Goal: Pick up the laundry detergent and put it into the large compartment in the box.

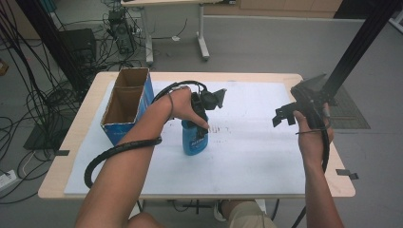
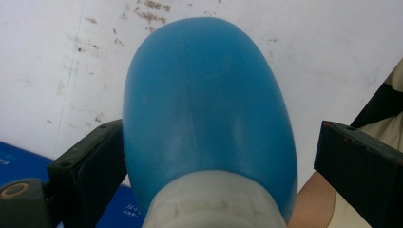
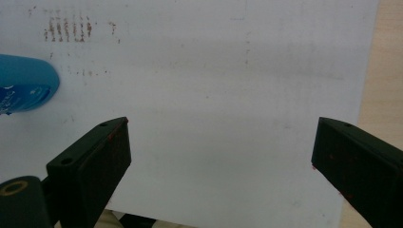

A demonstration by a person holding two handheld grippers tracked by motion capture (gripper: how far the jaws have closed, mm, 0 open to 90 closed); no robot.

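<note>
Nearest, the left tongs point(image 2: 209, 156) straddle the blue bottle point(image 2: 204, 109), one jaw touching it, the other apart, so released. Upright, the bottle stands mid-worktop point(image 1: 266, 156) on the white sheet. Beyond, right tongs point(image 1: 285, 115) hover spread wide; farther left sits a cardboard box point(image 1: 126, 102).

Smooth glossy blue plastic bottle point(image 2: 204, 104)

A blue bottle point(image 2: 204, 99) stands between the left gripper point(image 2: 214, 156)'s black jaws. The jaw on one side touches the bottle; the other stands apart from it. Beneath the bottle lies a white mat point(image 2: 332, 57), stained brown beyond the bottle's far end.
</note>
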